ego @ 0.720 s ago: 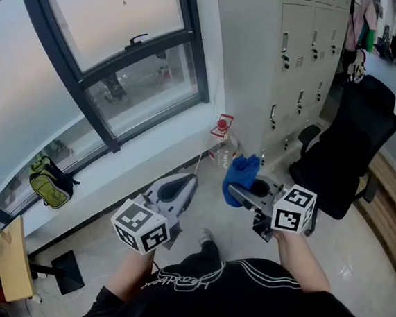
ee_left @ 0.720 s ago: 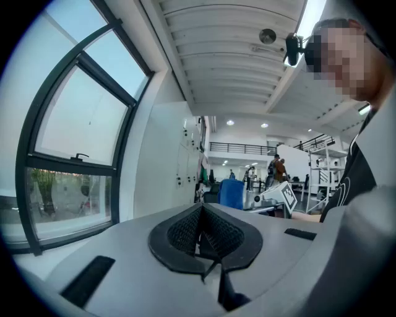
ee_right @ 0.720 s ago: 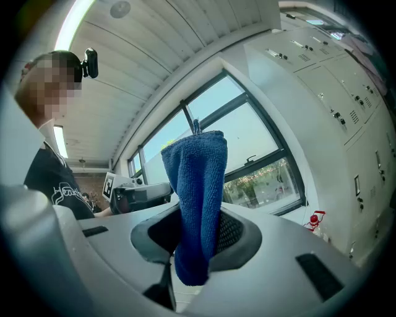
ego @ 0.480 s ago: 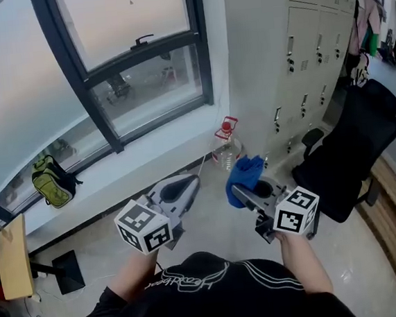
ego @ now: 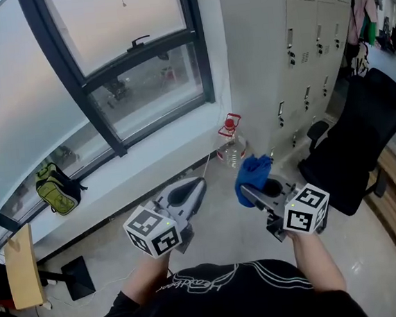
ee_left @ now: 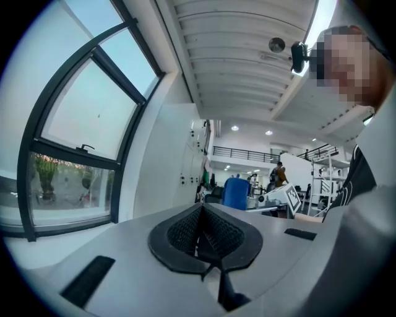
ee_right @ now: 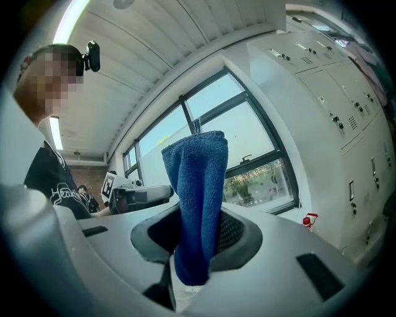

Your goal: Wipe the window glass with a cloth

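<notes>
Right gripper view | cloth (ee_right: 197, 186) pinched between right gripper (ee_right: 198, 241) jaws | left gripper (ee_left: 205, 234) jaws together

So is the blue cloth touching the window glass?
Apart. Head view shows the blue cloth, in the right tool, over the floor, short of the window glass.

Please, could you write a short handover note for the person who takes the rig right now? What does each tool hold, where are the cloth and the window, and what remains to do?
Left tool: jaws together, nothing between them.
Right tool: shut on the blue cloth, which stands up out of the jaws.
Window glass: ahead and to the left. Neither tool is at it; both are held low, well back from it.
Done: the cloth is gripped. Whether any glass has been wiped cannot be told.
Left: bring the right tool up to the glass and wipe, probably after stepping closer.
</notes>
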A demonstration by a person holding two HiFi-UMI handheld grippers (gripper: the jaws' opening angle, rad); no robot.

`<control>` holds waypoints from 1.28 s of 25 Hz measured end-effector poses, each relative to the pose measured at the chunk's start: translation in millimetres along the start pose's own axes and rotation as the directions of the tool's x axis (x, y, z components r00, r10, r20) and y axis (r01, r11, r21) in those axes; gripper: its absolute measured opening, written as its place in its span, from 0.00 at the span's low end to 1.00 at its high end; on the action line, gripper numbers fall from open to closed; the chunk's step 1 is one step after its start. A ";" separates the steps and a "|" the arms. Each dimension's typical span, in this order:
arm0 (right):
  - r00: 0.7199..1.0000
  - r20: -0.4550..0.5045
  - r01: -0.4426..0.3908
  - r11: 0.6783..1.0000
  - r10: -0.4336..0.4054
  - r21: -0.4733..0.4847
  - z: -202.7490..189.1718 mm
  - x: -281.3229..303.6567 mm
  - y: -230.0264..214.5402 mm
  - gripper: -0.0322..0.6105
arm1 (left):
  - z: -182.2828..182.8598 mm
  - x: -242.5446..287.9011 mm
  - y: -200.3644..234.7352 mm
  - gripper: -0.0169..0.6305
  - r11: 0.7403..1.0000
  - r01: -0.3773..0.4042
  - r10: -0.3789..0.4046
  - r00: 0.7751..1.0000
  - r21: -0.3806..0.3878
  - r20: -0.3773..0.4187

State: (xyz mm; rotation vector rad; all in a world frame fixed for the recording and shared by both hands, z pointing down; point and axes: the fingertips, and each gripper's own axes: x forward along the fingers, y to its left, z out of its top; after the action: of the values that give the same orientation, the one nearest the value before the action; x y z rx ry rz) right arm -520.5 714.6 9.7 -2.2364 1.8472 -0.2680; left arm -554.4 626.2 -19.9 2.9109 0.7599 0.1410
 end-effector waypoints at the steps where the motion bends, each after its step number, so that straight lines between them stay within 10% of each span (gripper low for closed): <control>1: 1.000 -0.005 0.008 1.000 -0.008 -0.005 -3.5 0.4 -2.4 0.20 | -6.0 0.0 0.6 0.03 1.000 0.000 0.000 1.000 -0.001 -0.009; 19: 0.999 -0.018 -0.038 0.994 0.040 0.105 -19.9 51.6 -12.7 0.20 | -8.7 -29.0 63.6 0.03 0.988 -0.144 0.143 0.989 -0.048 -0.024; 32: 0.986 -0.062 -0.151 0.988 0.152 0.021 -14.0 249.3 -85.9 0.20 | -9.8 -21.0 264.1 0.03 0.964 -0.256 0.259 0.965 -0.074 0.028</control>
State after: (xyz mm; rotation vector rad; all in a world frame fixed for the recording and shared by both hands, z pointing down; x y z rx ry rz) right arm -396.4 484.5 46.9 -2.0855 2.0285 -0.3291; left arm -447.2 388.5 27.8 2.9231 0.3588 0.1348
